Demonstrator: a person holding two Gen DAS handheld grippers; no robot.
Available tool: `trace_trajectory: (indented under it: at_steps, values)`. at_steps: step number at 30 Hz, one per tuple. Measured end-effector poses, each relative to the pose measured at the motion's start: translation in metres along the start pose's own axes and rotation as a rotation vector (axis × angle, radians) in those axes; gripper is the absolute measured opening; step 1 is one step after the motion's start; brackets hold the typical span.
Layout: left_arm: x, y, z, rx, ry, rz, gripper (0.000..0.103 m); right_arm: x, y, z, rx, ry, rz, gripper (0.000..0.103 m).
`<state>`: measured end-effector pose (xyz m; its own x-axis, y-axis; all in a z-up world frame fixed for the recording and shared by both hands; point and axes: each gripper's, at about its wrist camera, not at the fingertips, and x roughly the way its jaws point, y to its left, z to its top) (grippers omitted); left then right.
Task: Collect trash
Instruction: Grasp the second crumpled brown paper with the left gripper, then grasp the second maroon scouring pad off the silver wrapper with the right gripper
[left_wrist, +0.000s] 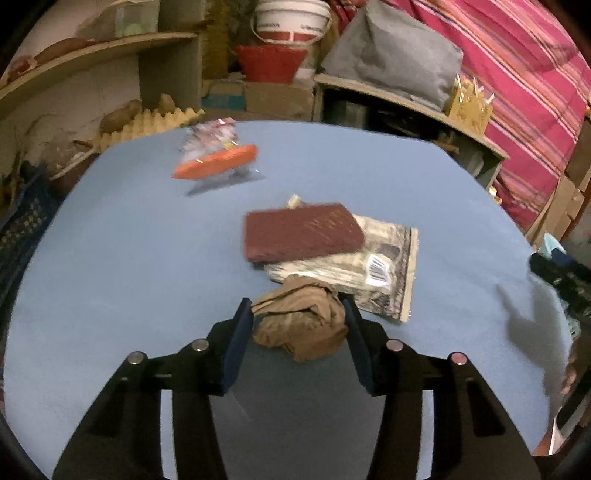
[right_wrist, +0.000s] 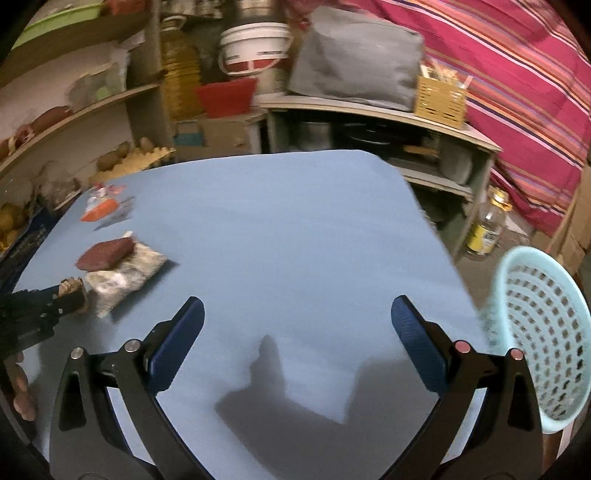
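Blue surface (left_wrist: 129, 258) carries a crumpled brown paper wad (left_wrist: 301, 325), apparently pinched between the left gripper (left_wrist: 298, 314) jaws; right gripper (right_wrist: 297, 314) jaws gape empty beside the basket (right_wrist: 546, 332).

Blue table (left_wrist: 129, 258), maroon book (left_wrist: 303, 230), tan wad (left_wrist: 301, 326)

Home storeroom: cluttered shelves (right_wrist: 92, 107), bucket (right_wrist: 255, 48), striped blanket (right_wrist: 517, 74).
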<state>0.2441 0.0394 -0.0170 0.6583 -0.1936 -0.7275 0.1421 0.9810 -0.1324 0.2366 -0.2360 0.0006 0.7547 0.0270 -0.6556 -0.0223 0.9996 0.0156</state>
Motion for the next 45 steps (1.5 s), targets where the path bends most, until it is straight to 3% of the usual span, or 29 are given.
trace_trajectory:
  at_steps: [4, 11, 15, 19, 23, 32, 33, 35, 37, 45]
  values:
    - [-0.019, 0.027, 0.003, -0.011, -0.046, 0.049, 0.049, 0.006, 0.040, 0.006, -0.027, -0.014, 0.038, 0.099]
    - [-0.023, 0.079, 0.002, -0.041, -0.049, 0.136, 0.049, 0.026, 0.120, 0.009, -0.079, 0.012, 0.092, 0.099]
    - [-0.028, 0.115, 0.007, -0.104, -0.062, 0.137, 0.049, 0.034, 0.171, 0.012, -0.172, 0.006, 0.060, 0.099]
    - [-0.033, 0.151, 0.012, -0.190, -0.088, 0.158, 0.049, 0.051, 0.203, 0.015, -0.185, 0.045, 0.043, 0.099]
    - [-0.038, 0.163, 0.015, -0.209, -0.108, 0.200, 0.049, 0.069, 0.225, 0.017, -0.187, 0.070, 0.015, 0.099]
    - [-0.047, 0.161, 0.022, -0.185, -0.161, 0.238, 0.049, 0.097, 0.236, 0.025, -0.110, 0.144, -0.039, 0.098]
    - [-0.047, 0.160, 0.022, -0.188, -0.163, 0.235, 0.049, 0.098, 0.237, 0.025, -0.115, 0.141, -0.043, 0.097]
    - [-0.047, 0.159, 0.022, -0.192, -0.161, 0.229, 0.049, 0.102, 0.240, 0.026, -0.141, 0.153, -0.056, 0.085]
    - [-0.045, 0.157, 0.023, -0.186, -0.159, 0.230, 0.049, 0.105, 0.241, 0.025, -0.158, 0.162, -0.063, 0.085]
    - [-0.050, 0.143, 0.028, -0.188, -0.185, 0.217, 0.049, 0.066, 0.215, 0.034, -0.137, 0.043, -0.025, 0.084]
